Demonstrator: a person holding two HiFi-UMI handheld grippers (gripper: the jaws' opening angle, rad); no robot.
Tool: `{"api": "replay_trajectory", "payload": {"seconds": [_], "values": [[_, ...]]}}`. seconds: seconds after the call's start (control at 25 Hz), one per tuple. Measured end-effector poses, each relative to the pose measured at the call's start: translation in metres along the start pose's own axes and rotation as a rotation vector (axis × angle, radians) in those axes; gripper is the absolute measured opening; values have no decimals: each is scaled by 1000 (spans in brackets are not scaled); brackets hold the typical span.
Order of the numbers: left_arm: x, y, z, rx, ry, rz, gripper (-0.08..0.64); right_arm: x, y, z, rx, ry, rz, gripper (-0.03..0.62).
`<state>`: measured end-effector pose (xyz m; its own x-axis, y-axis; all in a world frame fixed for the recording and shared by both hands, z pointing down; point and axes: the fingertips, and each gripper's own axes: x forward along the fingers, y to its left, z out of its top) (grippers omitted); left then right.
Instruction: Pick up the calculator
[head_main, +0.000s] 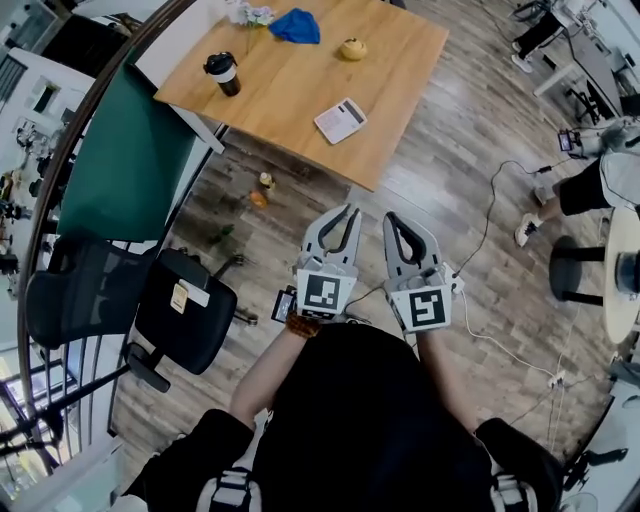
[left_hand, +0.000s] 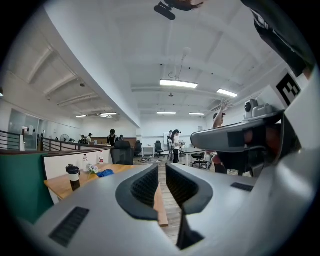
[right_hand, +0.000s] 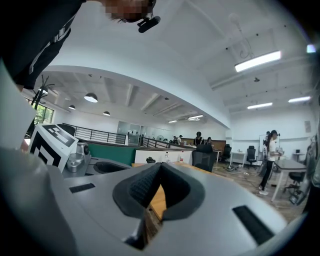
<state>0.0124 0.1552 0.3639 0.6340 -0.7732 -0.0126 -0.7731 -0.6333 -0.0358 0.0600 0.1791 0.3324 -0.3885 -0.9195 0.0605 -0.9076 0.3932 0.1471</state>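
Observation:
The white calculator (head_main: 340, 120) lies flat near the front edge of the wooden table (head_main: 290, 85), far ahead of both grippers. My left gripper (head_main: 350, 210) and right gripper (head_main: 391, 217) are side by side over the wooden floor, short of the table, pointing toward it. Both are shut with nothing between the fingers. In the left gripper view the jaws (left_hand: 161, 170) stand together, and the table (left_hand: 57, 184) shows at the left with a black cup (left_hand: 73, 176) and a blue cloth (left_hand: 105, 173). In the right gripper view the jaws (right_hand: 159, 169) meet at the tips. The calculator shows in neither gripper view.
On the table stand a black cup (head_main: 222, 73), a blue cloth (head_main: 295, 25) and a yellow object (head_main: 352, 48). A green partition (head_main: 130, 160) and a black office chair (head_main: 180, 305) are at the left. Cables (head_main: 490, 210) cross the floor at the right, near a seated person (head_main: 600, 180).

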Motion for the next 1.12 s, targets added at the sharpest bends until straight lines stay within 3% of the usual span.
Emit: {"api": "replay_trajectory", "payload": {"seconds": [0.2, 0.76, 0.92, 1.12], "values": [[15, 21, -12, -8, 40, -21, 66, 22, -4, 1, 3, 12, -14, 5], [40, 73, -20, -50, 37, -112, 66, 80, 2, -11, -26, 92, -62, 5], [47, 82, -22, -30, 27, -151, 66, 80, 4, -12, -36, 135, -79, 5], [48, 92, -22, -18, 28, -129, 66, 78, 2, -16, -58, 155, -86, 5]]}}
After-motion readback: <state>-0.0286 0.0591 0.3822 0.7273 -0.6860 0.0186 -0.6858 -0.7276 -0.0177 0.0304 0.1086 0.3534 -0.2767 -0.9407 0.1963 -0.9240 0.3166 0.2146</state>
